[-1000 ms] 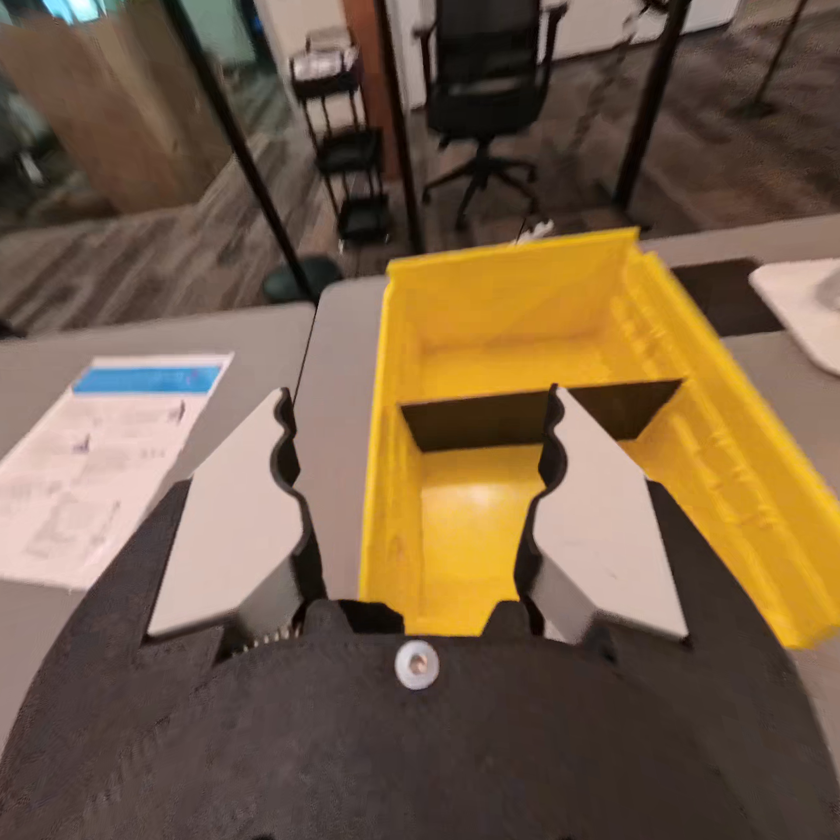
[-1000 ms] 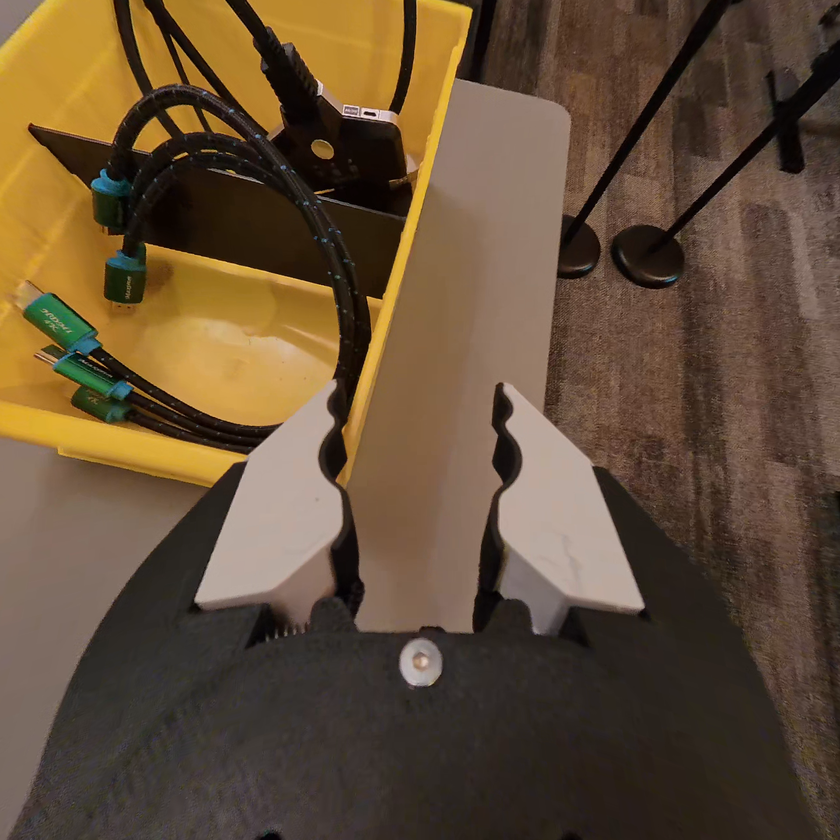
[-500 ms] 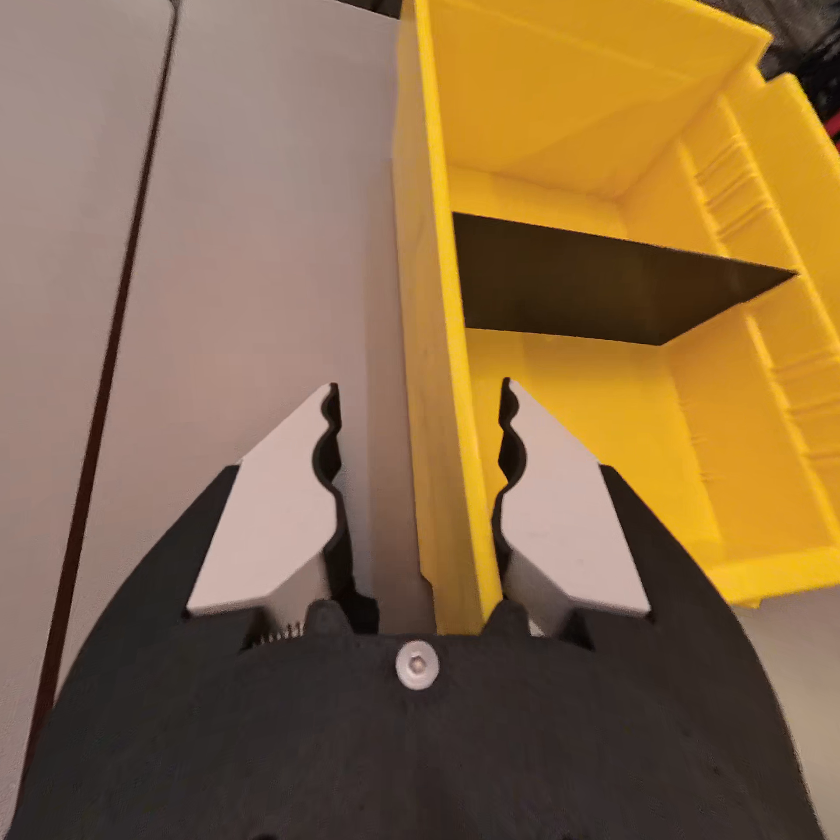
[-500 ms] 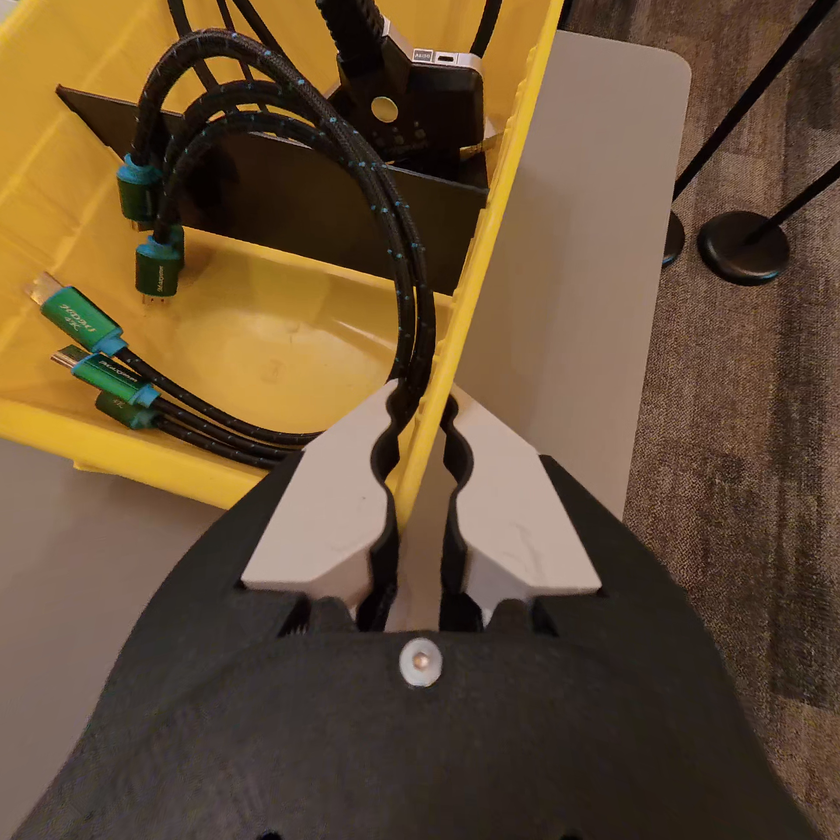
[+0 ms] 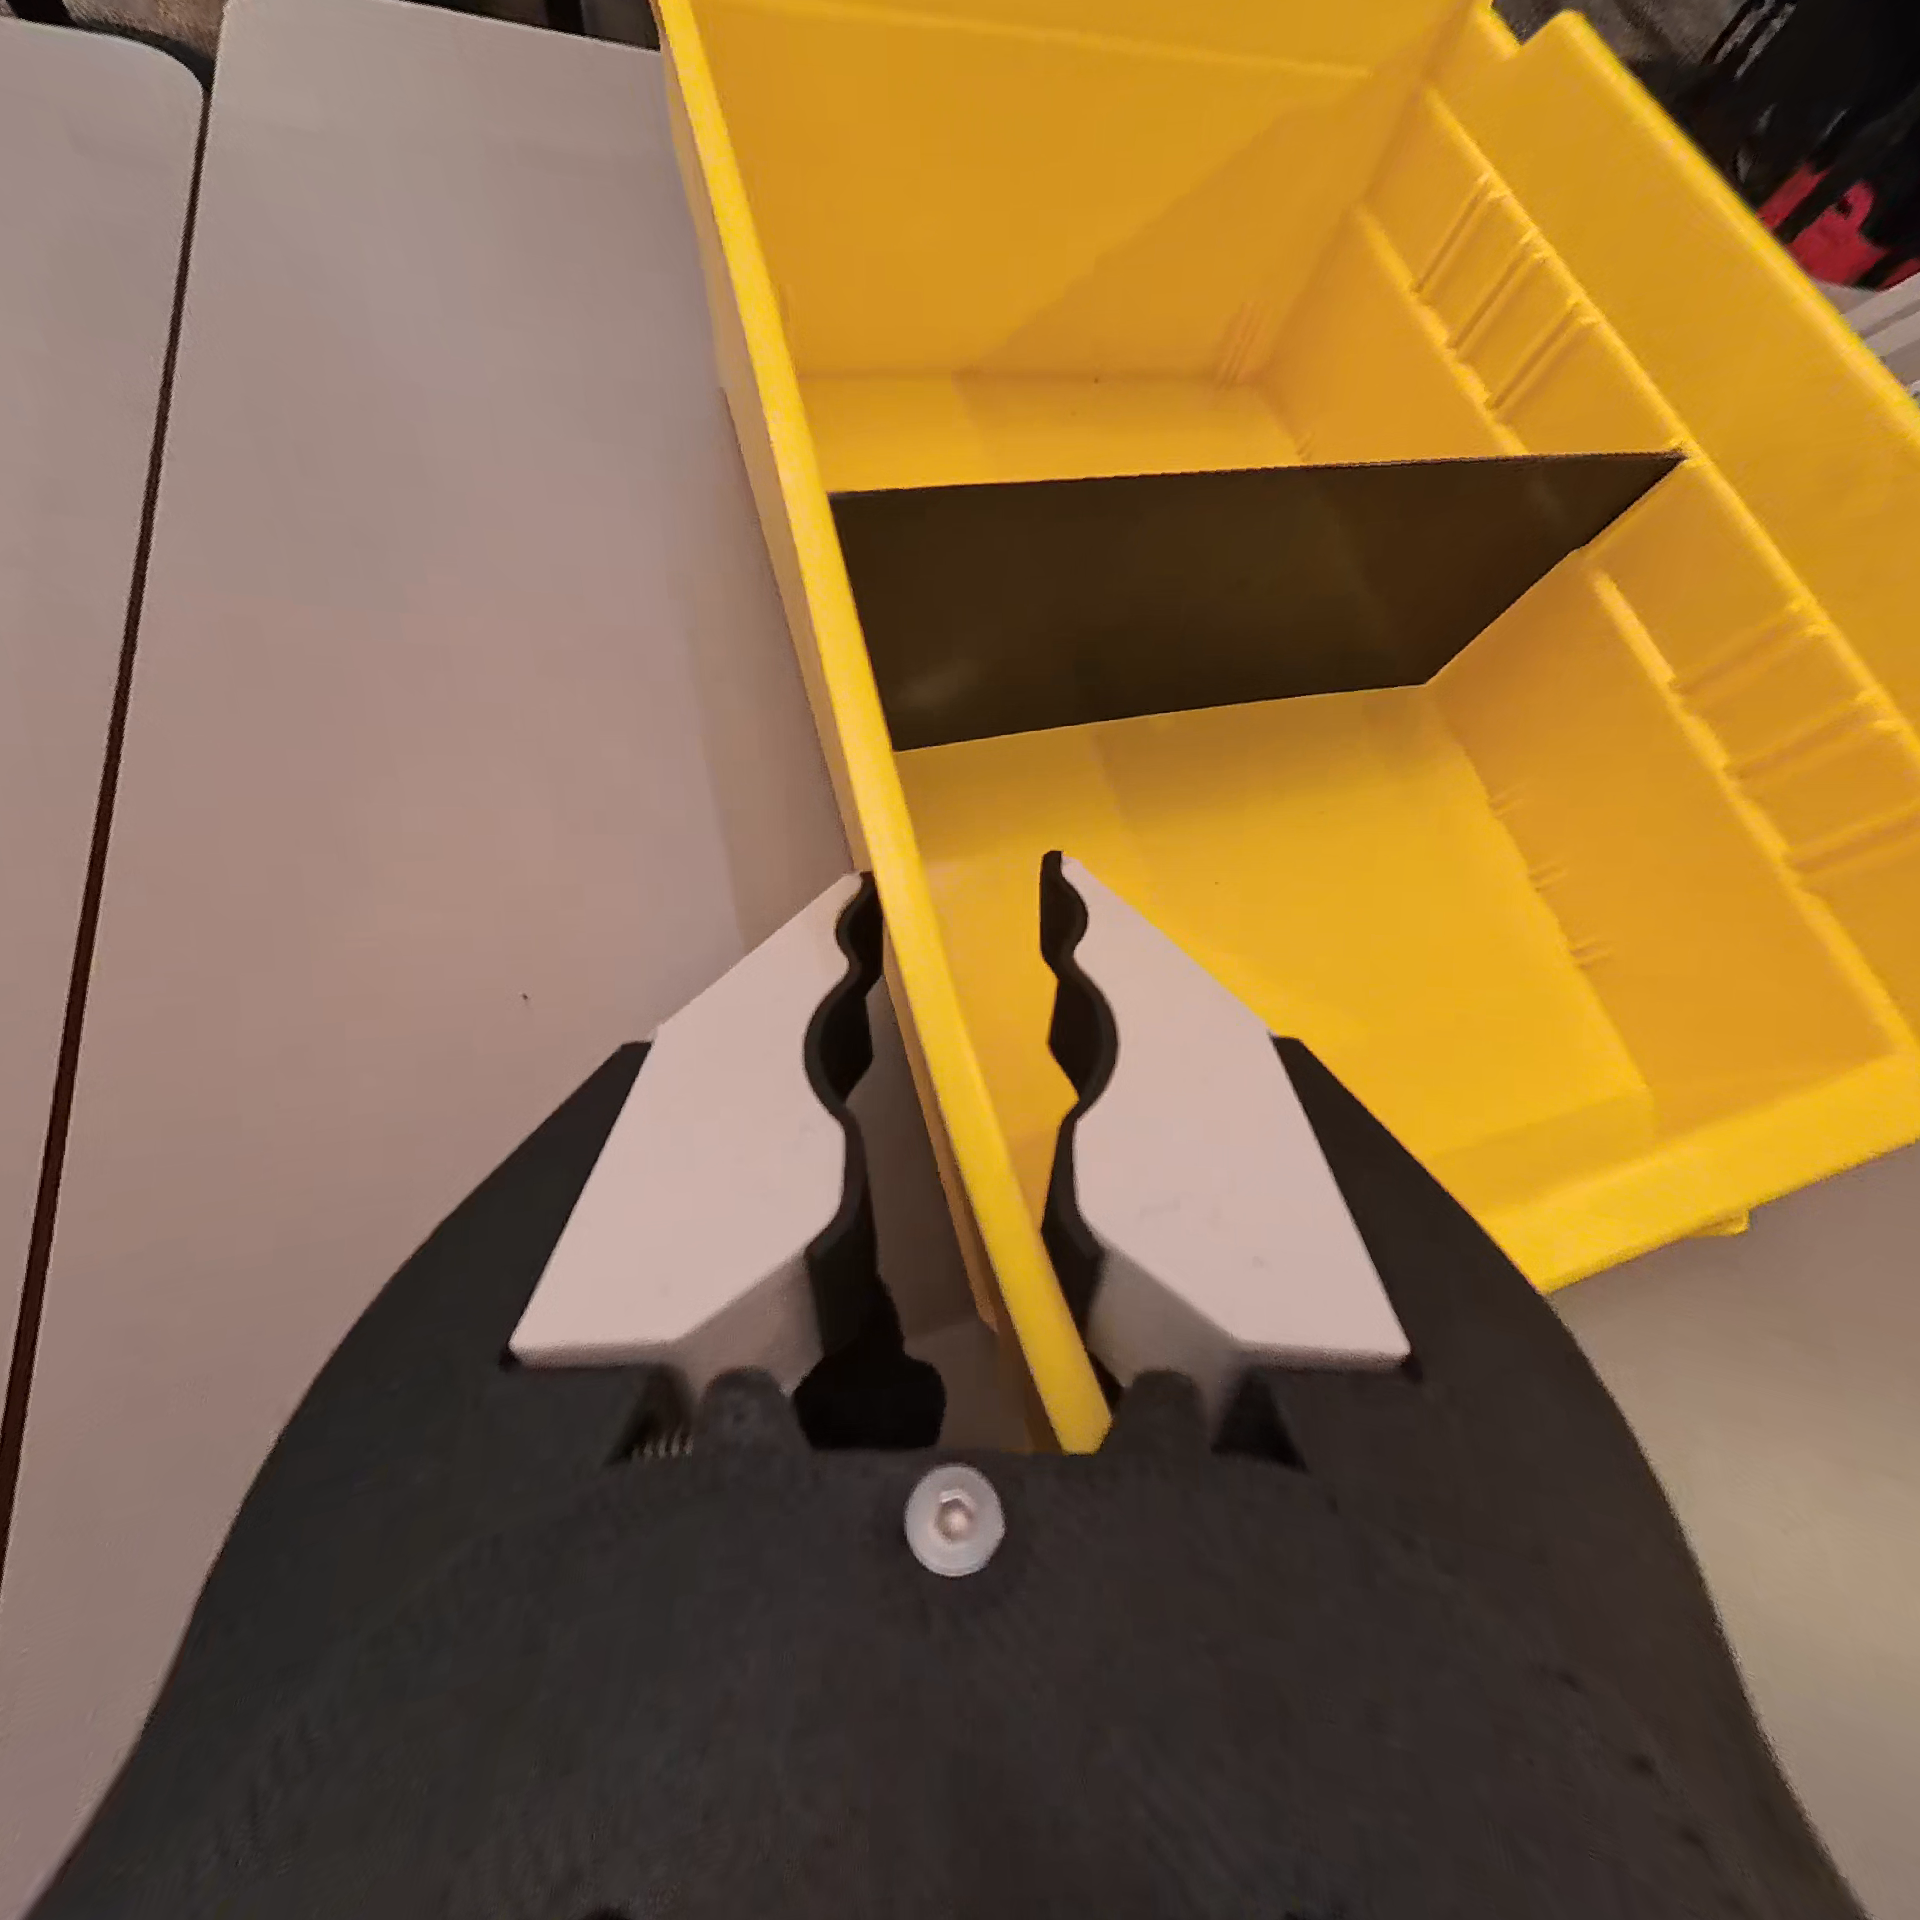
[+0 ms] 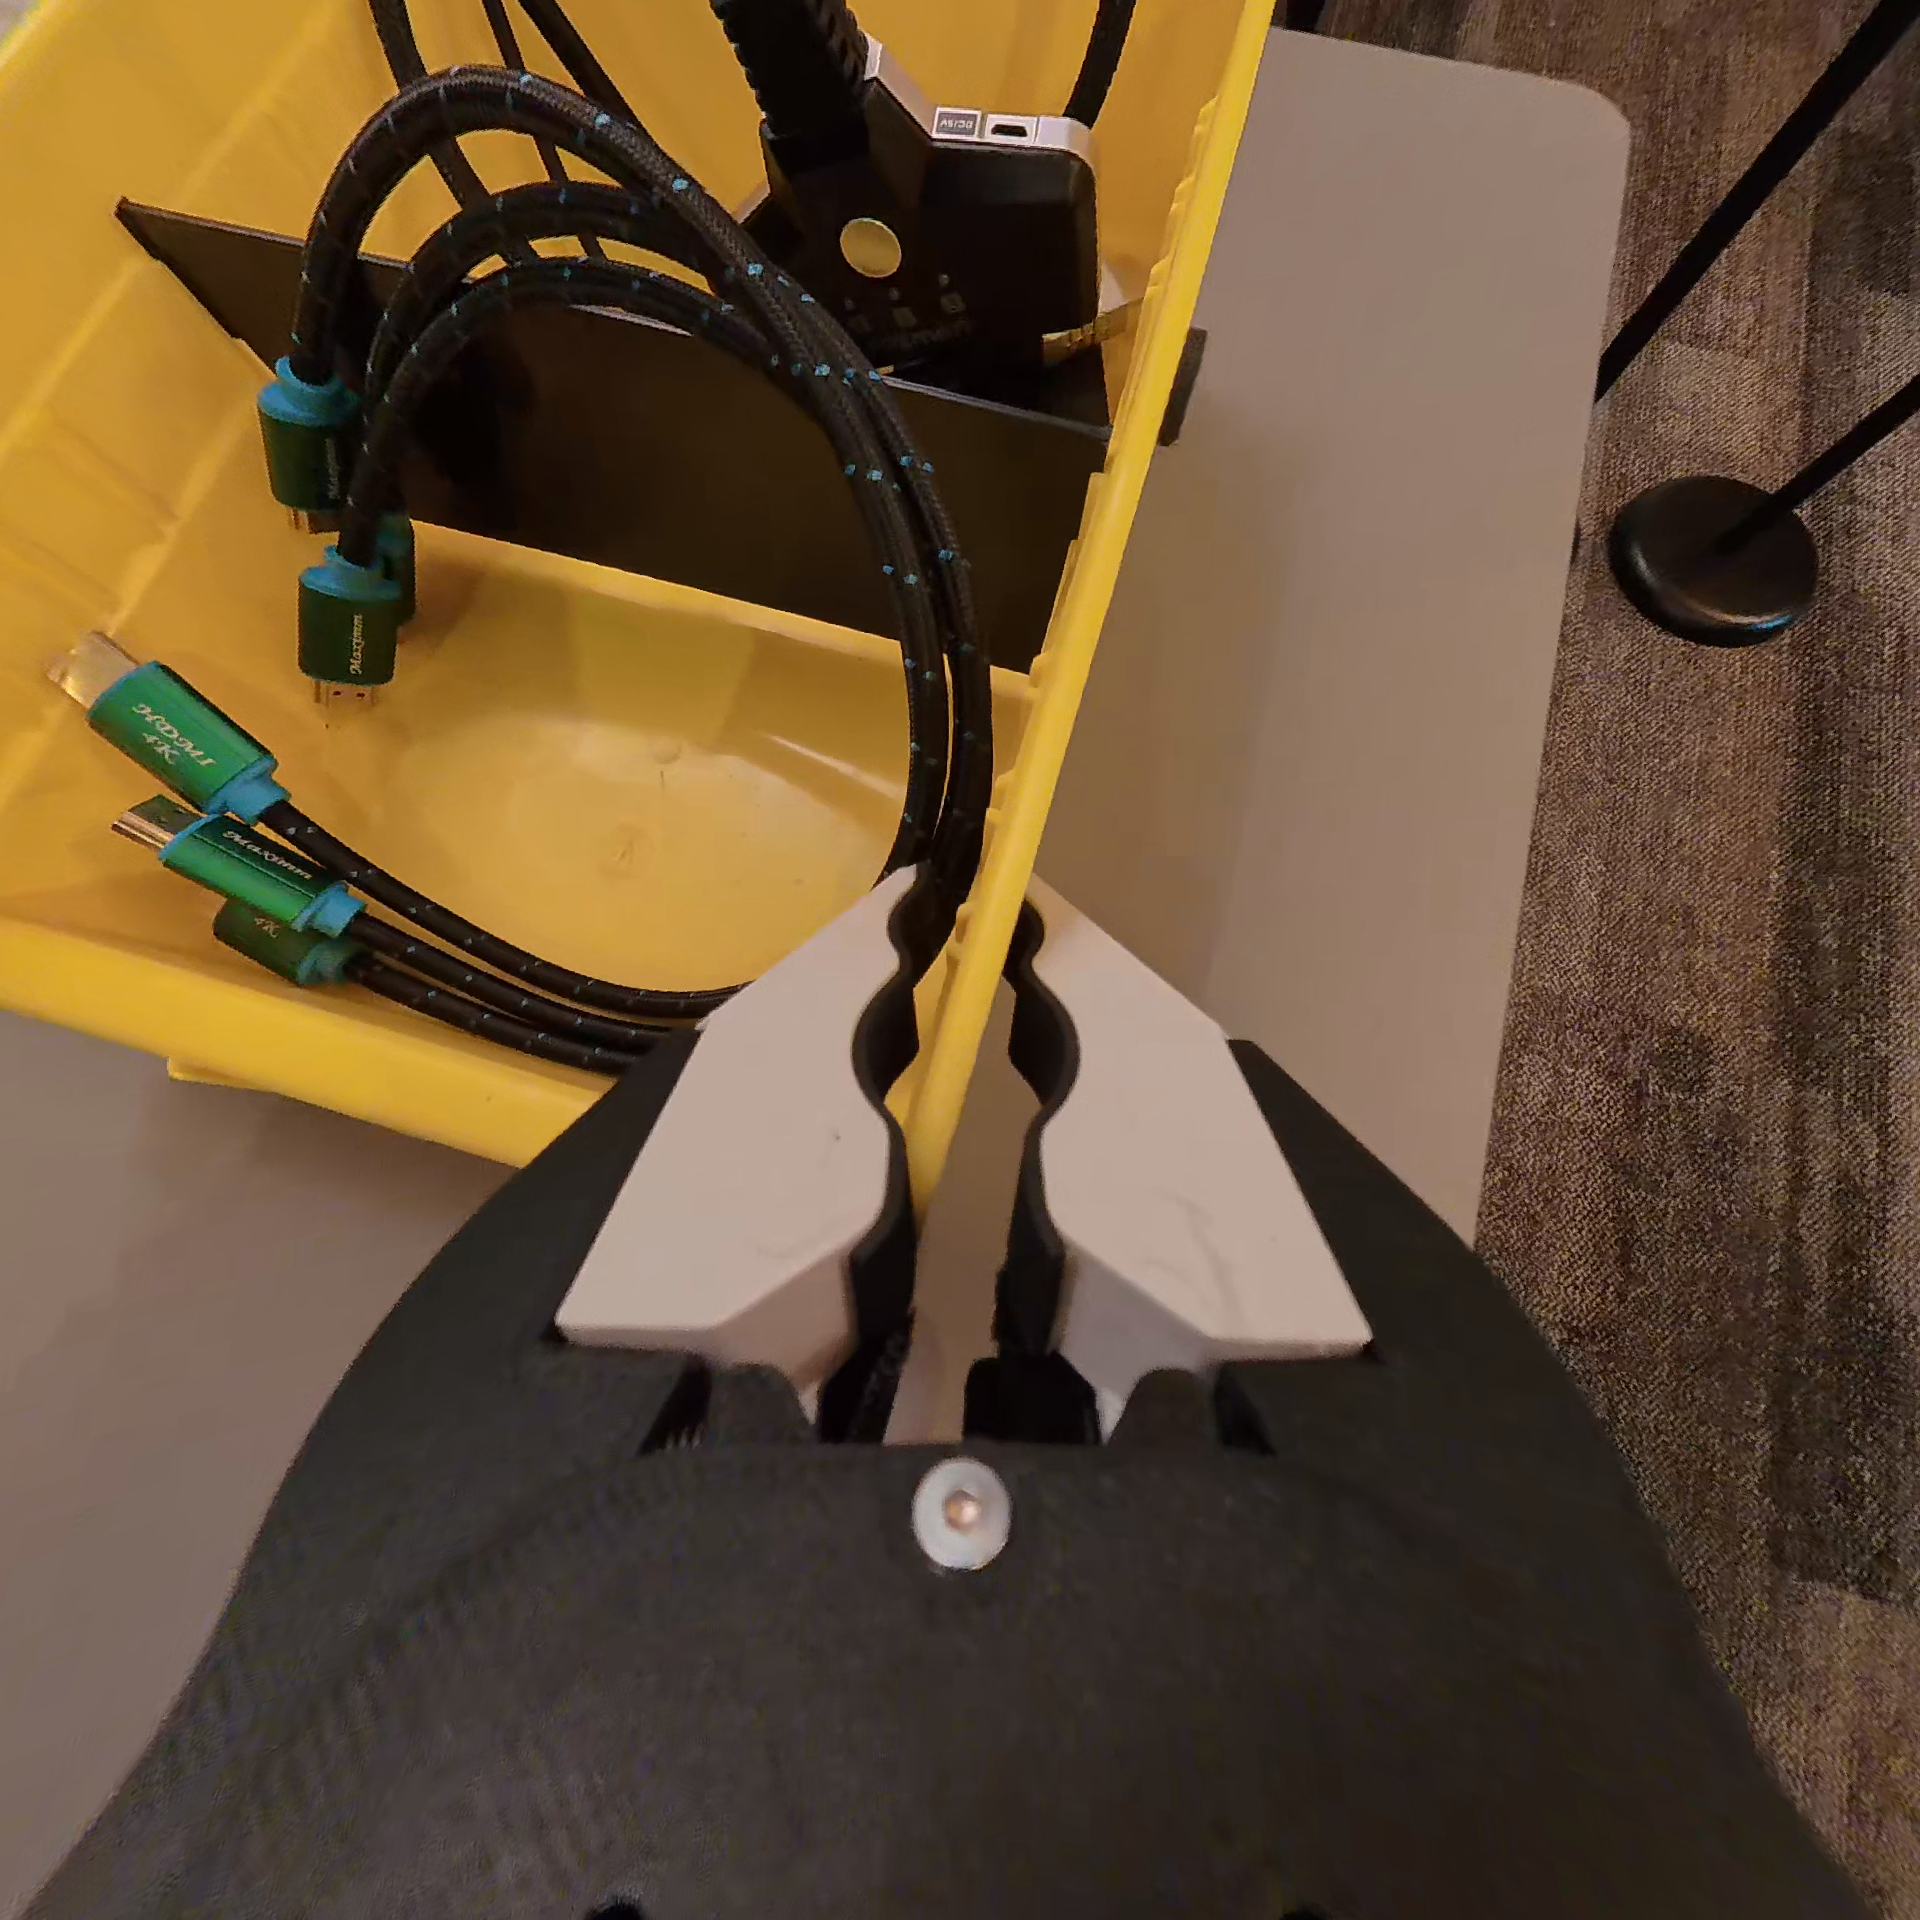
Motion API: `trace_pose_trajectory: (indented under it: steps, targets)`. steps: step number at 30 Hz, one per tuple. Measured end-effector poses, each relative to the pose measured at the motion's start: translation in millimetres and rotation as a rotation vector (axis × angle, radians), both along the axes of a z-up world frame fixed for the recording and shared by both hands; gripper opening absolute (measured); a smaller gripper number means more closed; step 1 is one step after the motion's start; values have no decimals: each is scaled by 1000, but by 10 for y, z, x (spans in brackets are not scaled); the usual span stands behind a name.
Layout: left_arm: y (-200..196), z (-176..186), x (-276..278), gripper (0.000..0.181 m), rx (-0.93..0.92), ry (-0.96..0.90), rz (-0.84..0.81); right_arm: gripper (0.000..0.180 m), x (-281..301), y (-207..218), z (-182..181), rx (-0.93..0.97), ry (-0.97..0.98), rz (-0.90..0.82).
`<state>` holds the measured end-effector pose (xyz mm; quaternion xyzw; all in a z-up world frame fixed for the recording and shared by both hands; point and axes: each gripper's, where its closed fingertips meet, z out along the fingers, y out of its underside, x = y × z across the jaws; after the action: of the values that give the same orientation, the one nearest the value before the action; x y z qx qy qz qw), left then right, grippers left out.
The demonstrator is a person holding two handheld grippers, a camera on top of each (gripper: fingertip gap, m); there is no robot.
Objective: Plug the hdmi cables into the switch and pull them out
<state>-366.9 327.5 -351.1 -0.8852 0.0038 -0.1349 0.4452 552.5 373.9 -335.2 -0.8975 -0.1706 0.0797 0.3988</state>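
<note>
Several black braided hdmi cables (image 6: 935, 644) with green plugs (image 6: 177, 738) lie in the near compartment of a yellow bin (image 6: 1143, 416). The black switch (image 6: 935, 239) sits behind the bin's black divider (image 6: 727, 468), with one thick cable plugged in. My right gripper (image 6: 966, 899) is shut on this bin's right wall, and a cable loop touches its left finger. In the left wrist view, my left gripper (image 5: 956, 873) is shut on the left wall of an empty yellow bin (image 5: 790, 416) with a black divider (image 5: 1143, 592).
Both bins stand on grey tables (image 5: 416, 623) with a dark seam (image 5: 104, 727) at the left. A second yellow bin (image 5: 1714, 260) adjoins the empty one. The table's right edge (image 6: 1507, 727) drops to carpet with black stand bases (image 6: 1714, 561). One gripper's finger ends stand about 90 cm off the other's.
My left gripper dropped from above onto the empty bin's left wall and narrowed onto it. My right gripper moved left onto the cable bin's right wall and closed on it.
</note>
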Motion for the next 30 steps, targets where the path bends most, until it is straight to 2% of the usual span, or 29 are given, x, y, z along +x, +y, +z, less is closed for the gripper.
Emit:
trace_pose_trajectory:
  steps: [10, 23, 30]
  targets:
    - [-217, 122, 53, 28, 32, -26, 13, 8, -360, -371, -1, -32, -2, 113]
    - [-569, 479, 187, 28, 89, -60, 1, 5, -1197, -677, -7, -54, 4, 526]
    - [-712, 607, 127, 28, 133, -88, 40, 3, -1567, -673, -9, -54, 5, 645]
